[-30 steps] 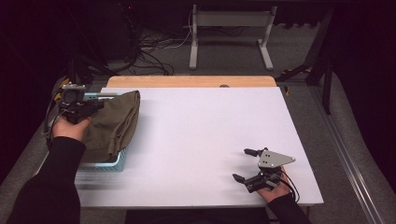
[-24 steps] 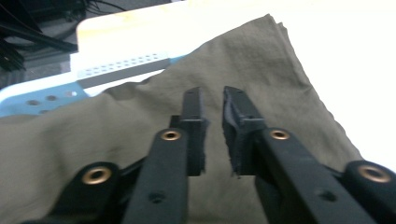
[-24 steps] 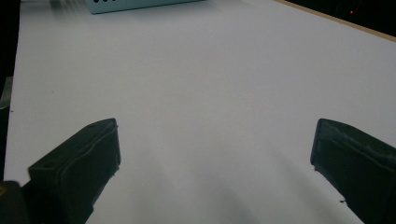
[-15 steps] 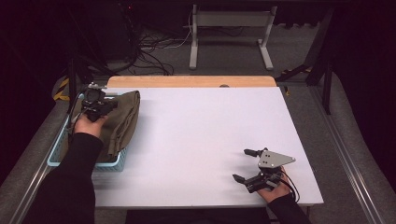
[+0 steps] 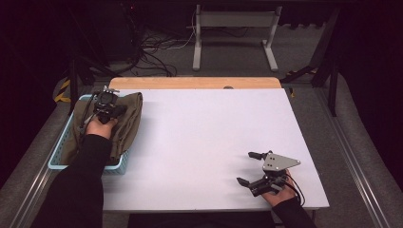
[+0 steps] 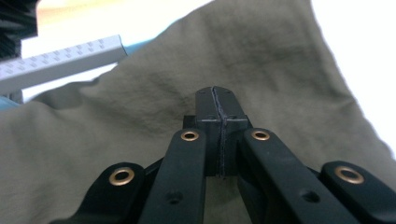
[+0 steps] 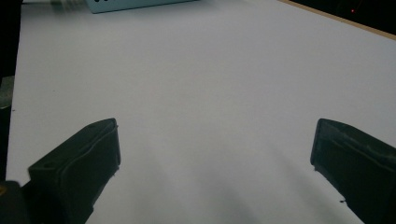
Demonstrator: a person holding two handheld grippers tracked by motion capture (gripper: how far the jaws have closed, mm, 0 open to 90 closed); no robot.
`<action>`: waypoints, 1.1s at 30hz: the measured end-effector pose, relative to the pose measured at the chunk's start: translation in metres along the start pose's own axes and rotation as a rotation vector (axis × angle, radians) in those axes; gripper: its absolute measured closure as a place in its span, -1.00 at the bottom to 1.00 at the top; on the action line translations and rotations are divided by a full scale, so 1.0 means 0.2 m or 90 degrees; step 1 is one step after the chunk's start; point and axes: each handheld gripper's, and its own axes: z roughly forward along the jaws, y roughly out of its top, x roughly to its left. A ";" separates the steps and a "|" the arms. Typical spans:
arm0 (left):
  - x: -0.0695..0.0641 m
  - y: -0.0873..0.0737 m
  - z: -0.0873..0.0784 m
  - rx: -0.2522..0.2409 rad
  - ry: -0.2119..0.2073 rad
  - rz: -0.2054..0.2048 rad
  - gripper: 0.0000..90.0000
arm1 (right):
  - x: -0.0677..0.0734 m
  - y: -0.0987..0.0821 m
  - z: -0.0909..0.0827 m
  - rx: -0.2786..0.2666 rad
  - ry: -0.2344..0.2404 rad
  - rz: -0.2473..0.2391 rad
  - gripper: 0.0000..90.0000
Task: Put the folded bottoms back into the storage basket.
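Olive cloth (image 5: 124, 124) is draped over the light-blue basket (image 5: 58, 164) at the table's (image 5: 204, 142) left edge. Left gripper (image 6: 218, 100) is pressed shut, directly above it. Right gripper (image 5: 248, 167) is held wide, well apart near the front-right corner.

The white table (image 5: 204, 142) has a wooden strip along its far edge. At its left edge sits a light blue basket (image 5: 61, 160) that holds an olive cloth (image 5: 128, 123).
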 end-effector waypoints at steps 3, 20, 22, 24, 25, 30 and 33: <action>0.00 -0.01 0.03 0.018 -0.001 -0.002 0.99 | 0.00 0.00 0.00 0.003 0.000 0.001 -0.95; -0.01 -0.05 0.16 0.139 -0.021 0.001 0.99 | 0.00 0.00 0.01 0.005 0.003 0.001 -0.95; -0.01 -0.05 0.17 0.149 -0.022 -0.002 0.99 | 0.00 0.00 0.01 0.005 0.002 -0.001 -0.95; -0.01 -0.06 0.18 0.162 -0.026 -0.006 0.99 | 0.00 0.00 0.00 0.006 0.002 0.001 -0.95; -0.01 -0.06 0.19 0.170 -0.030 -0.007 0.99 | 0.00 0.00 0.00 0.007 0.002 0.002 -0.95; -0.01 -0.07 0.20 0.178 -0.032 -0.010 0.99 | 0.01 0.00 0.00 0.008 0.002 -0.001 -0.95; -0.01 -0.07 0.20 0.178 -0.025 -0.004 0.99 | 0.01 0.00 0.00 0.009 0.003 -0.003 -0.95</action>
